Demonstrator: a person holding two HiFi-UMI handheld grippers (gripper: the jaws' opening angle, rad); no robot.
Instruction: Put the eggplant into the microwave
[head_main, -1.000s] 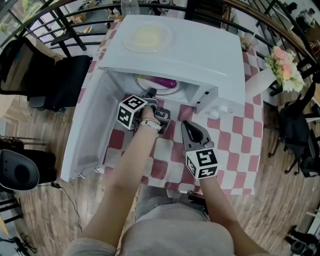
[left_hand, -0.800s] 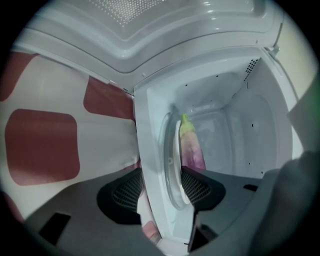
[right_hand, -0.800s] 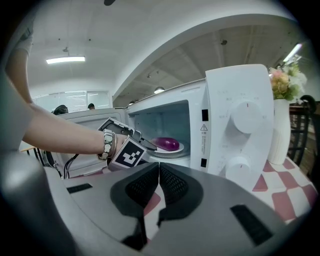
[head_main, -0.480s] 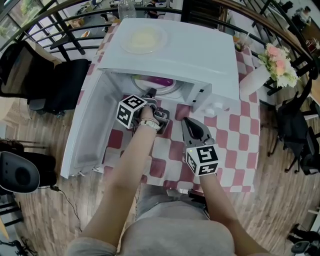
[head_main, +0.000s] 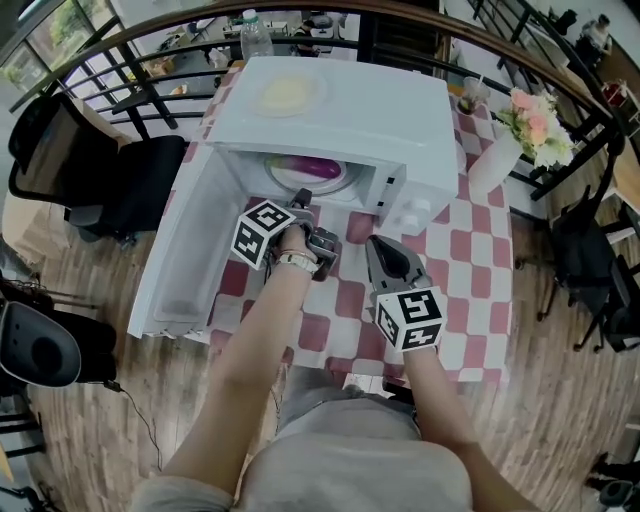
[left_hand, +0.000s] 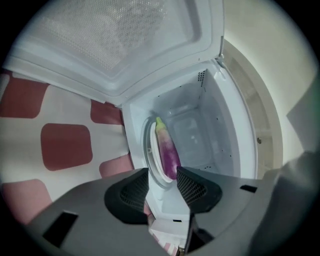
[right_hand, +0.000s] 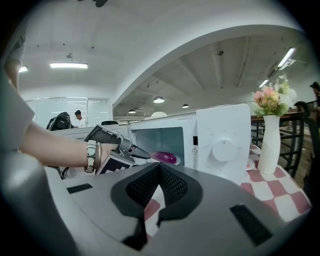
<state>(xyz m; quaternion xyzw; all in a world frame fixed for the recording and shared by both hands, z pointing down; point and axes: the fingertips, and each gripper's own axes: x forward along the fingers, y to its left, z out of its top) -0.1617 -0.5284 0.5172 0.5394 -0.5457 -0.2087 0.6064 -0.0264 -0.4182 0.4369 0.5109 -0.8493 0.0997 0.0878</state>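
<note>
- Left claw (head_main: 303, 196) sits at the mouth of the microwave (head_main: 360, 100), centre of the head view. Its jaws are apart and closing, with nothing between them.
- Right claw (head_main: 373, 244) hangs lower right of it over the checked tabletop (head_main: 470, 270). Its pads are pressed together on nothing.
- We see the eggplant (left_hand: 167, 150) lying on the glass plate (left_hand: 150, 150) inside the cavity, released and just beyond the left claw's tips.
- We judge the placing step done: the eggplant is in and no claw holds it.
- Next, we think, the left claw needs to draw straight back out without brushing the eggplant or the frame. The door (head_main: 190, 250), swung wide at the left, would then be free to close, though the task does not ask for that.
- From the head view the microwave's roof covers most of the cavity, so only a purple sliver shows.
- In the left gripper view the claw's own body cuts off the eggplant's near end.
- We cannot tell whether the eggplant lies wholly on the plate.
</note>
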